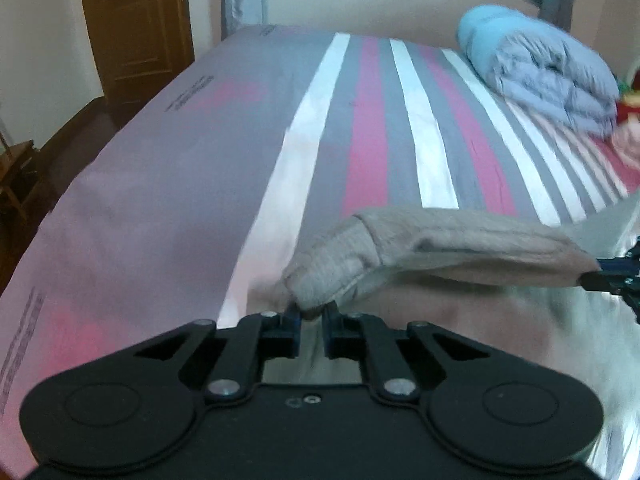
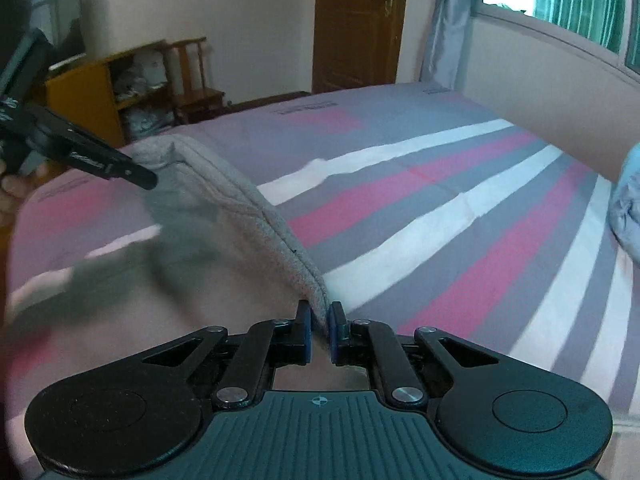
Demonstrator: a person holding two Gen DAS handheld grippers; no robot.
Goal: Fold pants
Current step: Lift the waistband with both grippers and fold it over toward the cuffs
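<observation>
Grey pants point(image 1: 440, 248) hang stretched between my jaws above the bed point(image 1: 160, 180): left gripper point(image 1: 311, 316) and right gripper point(image 2: 319, 320) each clench one end, long axis spanning between them.

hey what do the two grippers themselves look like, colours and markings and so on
Both are matte black linkage frames with silver pivot screws, round side discs and blue-padded fingers. The left gripper has a plain black base with a small screw hole. The right gripper has a ribbed teal-grey base marked with a small crosshair. The left's arm carries faint white lettering, unreadable. No cables or sleeves show.
</observation>
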